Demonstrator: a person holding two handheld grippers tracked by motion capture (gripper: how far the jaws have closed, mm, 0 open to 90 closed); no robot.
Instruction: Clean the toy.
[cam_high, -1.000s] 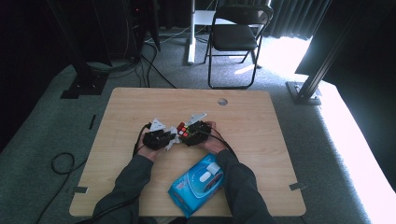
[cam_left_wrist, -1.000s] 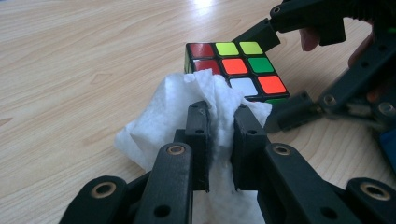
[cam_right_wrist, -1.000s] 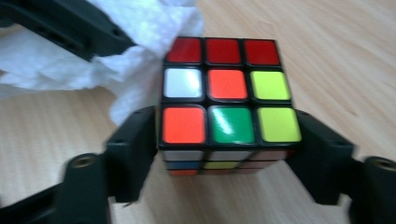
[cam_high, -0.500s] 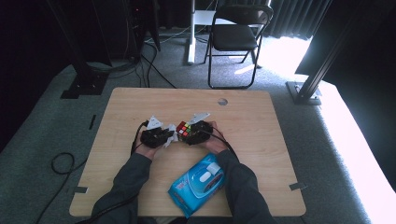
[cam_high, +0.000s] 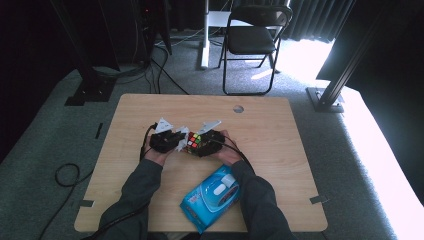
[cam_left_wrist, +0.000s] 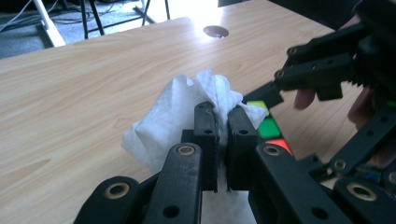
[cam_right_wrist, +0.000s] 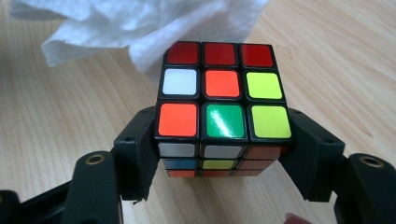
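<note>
Left gripper (cam_left_wrist: 217, 140) view: jaws clenched on white wipe (cam_left_wrist: 173, 112), just been closing; wipe bunches beyond jaw tips, touching cube (cam_left_wrist: 268, 128) corner.
Right gripper (cam_right_wrist: 224, 154) view: jaws clamp cube (cam_right_wrist: 224, 109) sides, coloured top face legible.
High view: both above worktop (cam_high: 300, 150); blue pack (cam_high: 215, 195) between forearms.

The white wipe (cam_right_wrist: 140, 28) runs off the top edge, hiding the cube's (cam_right_wrist: 224, 112) far side.
</note>
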